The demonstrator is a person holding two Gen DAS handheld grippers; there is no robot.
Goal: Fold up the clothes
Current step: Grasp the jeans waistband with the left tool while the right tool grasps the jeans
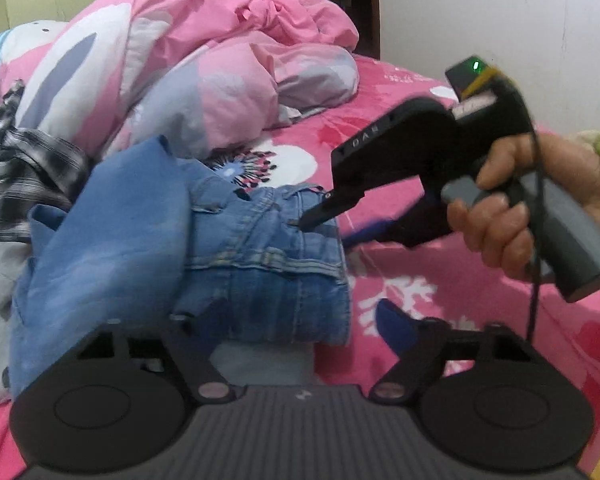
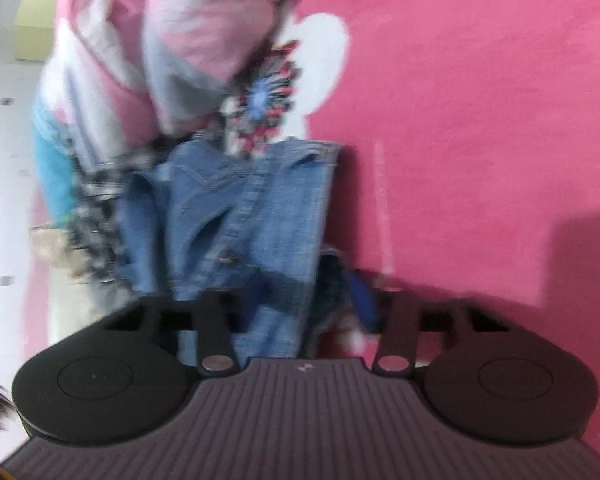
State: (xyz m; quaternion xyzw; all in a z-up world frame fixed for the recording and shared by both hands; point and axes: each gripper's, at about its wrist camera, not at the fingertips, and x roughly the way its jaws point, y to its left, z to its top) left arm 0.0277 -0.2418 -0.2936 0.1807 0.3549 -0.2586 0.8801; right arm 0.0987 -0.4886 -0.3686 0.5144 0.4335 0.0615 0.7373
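The jeans [image 1: 260, 256] on the bed [image 1: 440, 280] look heavy and limp; the waistband at 12 o'clock suits gripping. Left claw [image 1: 284, 324] spread, right claw [image 1: 320, 216] seems released.

Soft indoor light, fisheye-bent edges, motion-blurred right view.

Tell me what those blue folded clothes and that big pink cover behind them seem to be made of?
The blue clothes look like denim: faded, washed blue cloth with raised stitched seams and a thick hem. The pink cover looks like a soft padded quilt, probably cotton or a blend, matte, puffy and creased, printed with white and grey shapes.
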